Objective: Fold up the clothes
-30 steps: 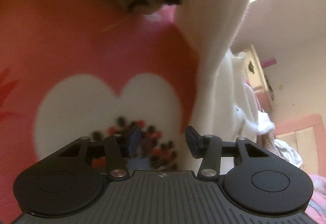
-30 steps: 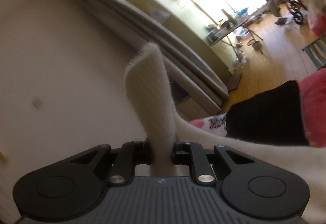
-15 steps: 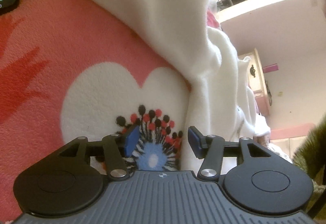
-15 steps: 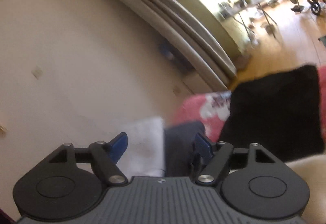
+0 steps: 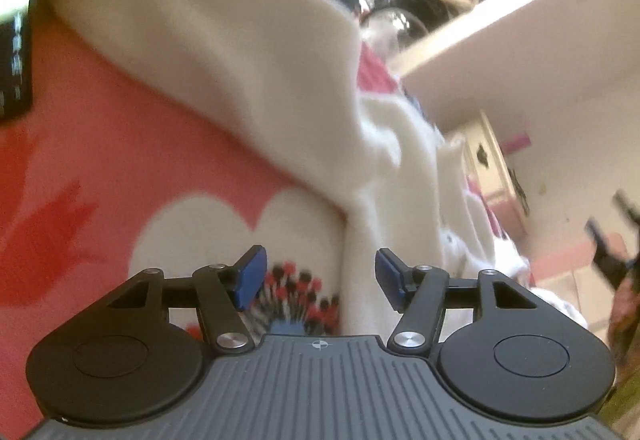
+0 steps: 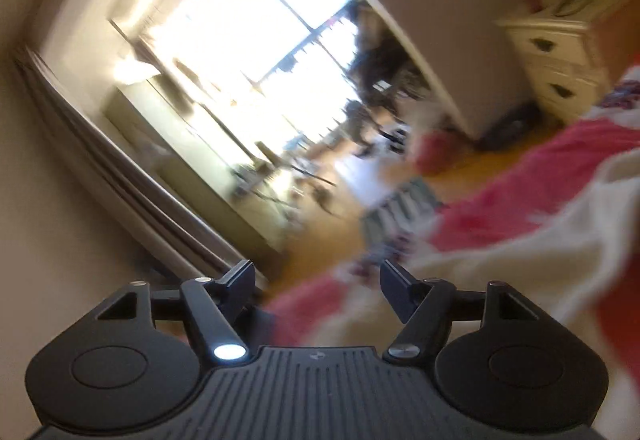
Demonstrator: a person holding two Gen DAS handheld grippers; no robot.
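A white fleece garment (image 5: 248,80) lies across the pink blanket (image 5: 100,144), running from upper left down to the right of my left gripper (image 5: 318,274). That gripper is open and empty, low over the blanket's white heart print (image 5: 192,232), with the garment's edge just past its right finger. My right gripper (image 6: 316,286) is open and empty, tilted, above the bed edge. The white garment (image 6: 520,240) shows at its lower right on the pink blanket (image 6: 540,160). The other gripper (image 5: 616,248) appears blurred at the right edge of the left wrist view.
A dark phone (image 5: 14,64) lies on the blanket at far left. A cream drawer chest (image 6: 560,60) stands against the wall. A bright window (image 6: 260,40), a long cabinet (image 6: 192,144) and a wooden floor (image 6: 328,232) lie beyond the bed.
My right gripper opened and let go of the white garment, then swung toward the room. The garment dropped onto the blanket. My left gripper stayed open and shifted slightly.
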